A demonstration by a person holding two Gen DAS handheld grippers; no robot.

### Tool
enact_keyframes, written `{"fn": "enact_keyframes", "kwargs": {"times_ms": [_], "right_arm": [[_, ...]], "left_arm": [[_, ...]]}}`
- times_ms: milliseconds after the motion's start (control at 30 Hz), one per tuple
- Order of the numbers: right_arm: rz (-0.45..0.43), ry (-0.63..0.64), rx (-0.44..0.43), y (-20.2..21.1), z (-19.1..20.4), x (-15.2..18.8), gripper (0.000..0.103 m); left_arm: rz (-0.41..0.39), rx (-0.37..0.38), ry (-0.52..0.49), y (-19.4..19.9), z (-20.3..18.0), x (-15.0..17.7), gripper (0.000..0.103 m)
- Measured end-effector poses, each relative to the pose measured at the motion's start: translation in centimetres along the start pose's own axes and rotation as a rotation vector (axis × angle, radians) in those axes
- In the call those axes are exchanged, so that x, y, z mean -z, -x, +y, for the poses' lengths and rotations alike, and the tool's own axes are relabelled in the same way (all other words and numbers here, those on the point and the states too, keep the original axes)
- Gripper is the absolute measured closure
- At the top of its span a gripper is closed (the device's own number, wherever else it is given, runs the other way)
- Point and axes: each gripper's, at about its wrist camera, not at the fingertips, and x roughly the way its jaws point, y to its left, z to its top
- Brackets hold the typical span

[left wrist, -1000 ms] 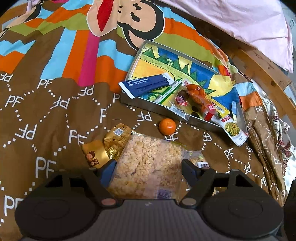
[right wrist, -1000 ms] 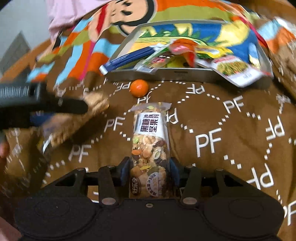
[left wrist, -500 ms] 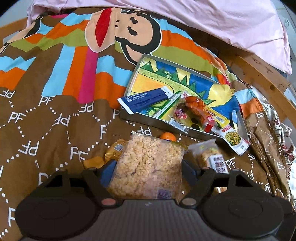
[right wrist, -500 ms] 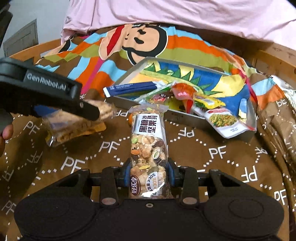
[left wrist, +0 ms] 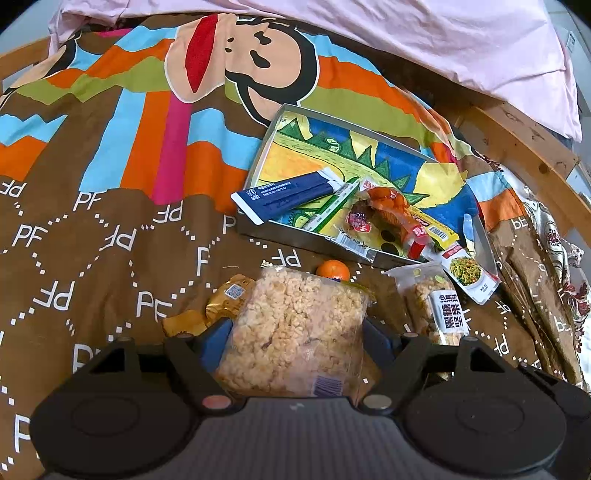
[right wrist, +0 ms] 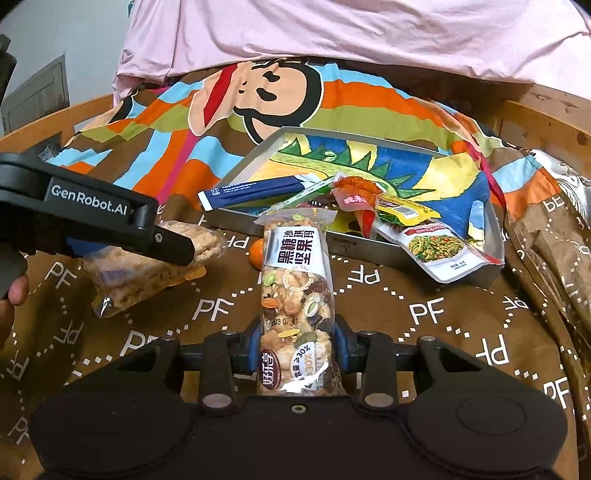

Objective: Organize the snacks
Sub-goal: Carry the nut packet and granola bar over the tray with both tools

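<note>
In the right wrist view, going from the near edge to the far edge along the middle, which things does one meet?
right gripper → nut bar packet → orange → tray → monkey blanket → pink sheet

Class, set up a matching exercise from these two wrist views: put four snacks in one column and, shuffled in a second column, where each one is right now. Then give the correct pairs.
Things:
1. puffed rice pack
2. nut bar
3. orange
4. blue sachet

Places:
A. in the tray
B. in the right gripper
C. on the bedspread
D. in the left gripper

Pairs: 1-D, 2-B, 3-C, 4-A
</note>
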Motion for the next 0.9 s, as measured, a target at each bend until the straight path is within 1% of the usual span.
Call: {"fn": "enact_keyframes", "kwargs": {"times_ms": [233,633,767,900], "right_arm": [[-0.026,-0.032,-0.008,0.4,-0.3,-0.5,0.064],[-0.073,-0.087,-0.005,1.0,-1.2,-1.5,0.064],[-0.096,-0.095,-0.008,1.2,-1.8,-2.5,0.064],[-0.128,-0.062,0.005,1.2,-2.4,-4.0,0.064]], "left_arm": [[-0.005,-0.008,-0.016,0.0,-0.1,0.0,0.024],[-0.048,0.009,-0.003,0.2,-0.2,-0.4,0.024],[-0.070,0.011,-0.001,0.3,-0.3,-0.8,0.024],[-0.108,0.018,0.014,0.2,-0.4,-2.0,0.024]]}}
